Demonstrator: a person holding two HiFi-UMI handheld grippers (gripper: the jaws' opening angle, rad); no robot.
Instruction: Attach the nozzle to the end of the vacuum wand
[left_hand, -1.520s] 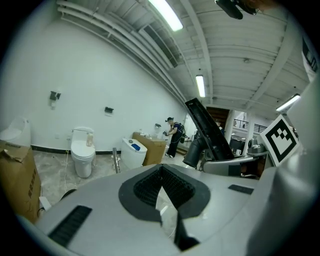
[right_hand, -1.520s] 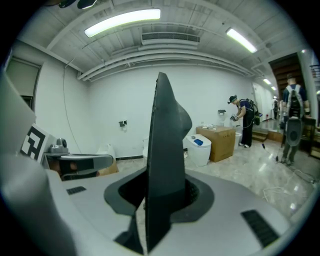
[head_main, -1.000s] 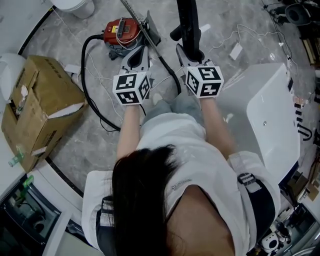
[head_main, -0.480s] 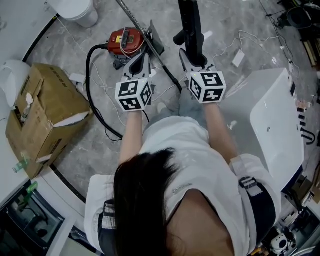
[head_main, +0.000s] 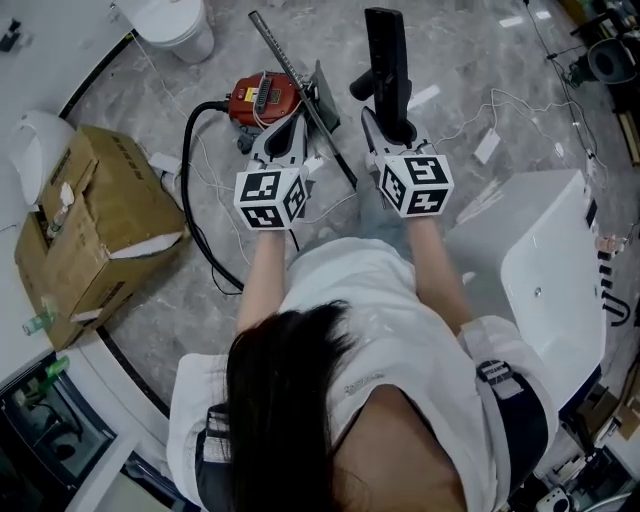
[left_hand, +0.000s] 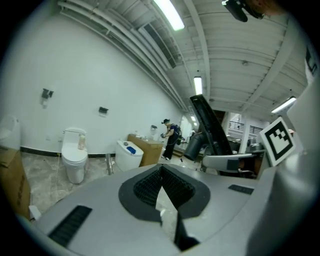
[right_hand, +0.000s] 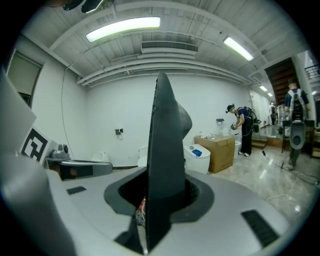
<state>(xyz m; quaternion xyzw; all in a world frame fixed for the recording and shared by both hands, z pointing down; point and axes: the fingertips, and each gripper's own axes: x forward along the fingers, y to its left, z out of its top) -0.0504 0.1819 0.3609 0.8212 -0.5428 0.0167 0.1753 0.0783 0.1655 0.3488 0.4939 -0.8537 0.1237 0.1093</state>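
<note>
My right tool (head_main: 385, 125) is gripping the black nozzle (head_main: 387, 60) near the red vacuum (head_main: 262, 97); my left tool (head_main: 290, 122) is hanging closed and empty.

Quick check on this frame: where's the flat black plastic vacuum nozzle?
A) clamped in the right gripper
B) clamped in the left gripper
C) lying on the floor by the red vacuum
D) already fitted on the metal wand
A: the right gripper has its jaws closed on the flat black plastic nozzle, which sticks out ahead of them, while the left gripper is shut with nothing between its jaws.
</note>
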